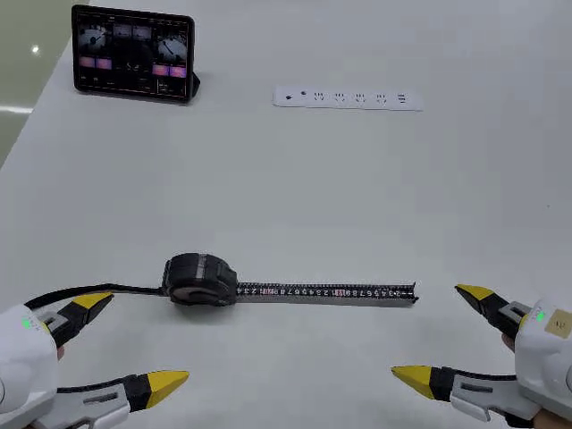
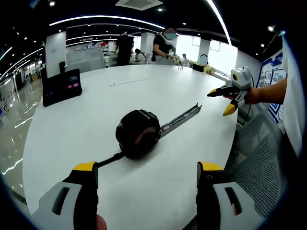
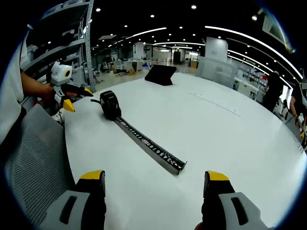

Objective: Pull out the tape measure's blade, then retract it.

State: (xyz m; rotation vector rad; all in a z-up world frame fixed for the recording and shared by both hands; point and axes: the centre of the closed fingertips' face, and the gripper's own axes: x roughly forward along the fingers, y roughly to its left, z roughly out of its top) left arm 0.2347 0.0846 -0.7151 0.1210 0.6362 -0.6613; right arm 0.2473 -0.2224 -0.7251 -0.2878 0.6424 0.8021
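Observation:
A black tape measure (image 1: pixel 199 280) lies on the white table (image 1: pixel 295 197), its dark blade (image 1: pixel 326 292) drawn out to the right and lying flat. A black strap trails left from its case. My left gripper (image 1: pixel 125 344) is open just left of and nearer than the case, touching nothing. My right gripper (image 1: pixel 442 335) is open a little right of the blade's tip, also apart from it. The left gripper view has the case (image 2: pixel 138 132) ahead of the open gripper (image 2: pixel 146 172). In the right gripper view the blade's end (image 3: pixel 175 166) lies ahead of the open gripper (image 3: pixel 153 182).
A black tablet (image 1: pixel 132 54) stands propped at the far left of the table. A white power strip (image 1: pixel 347 97) lies at the far middle. People stand beyond the table (image 2: pixel 163 43) in the left gripper view. A mesh chair (image 3: pixel 33 158) sits beside the table's near edge.

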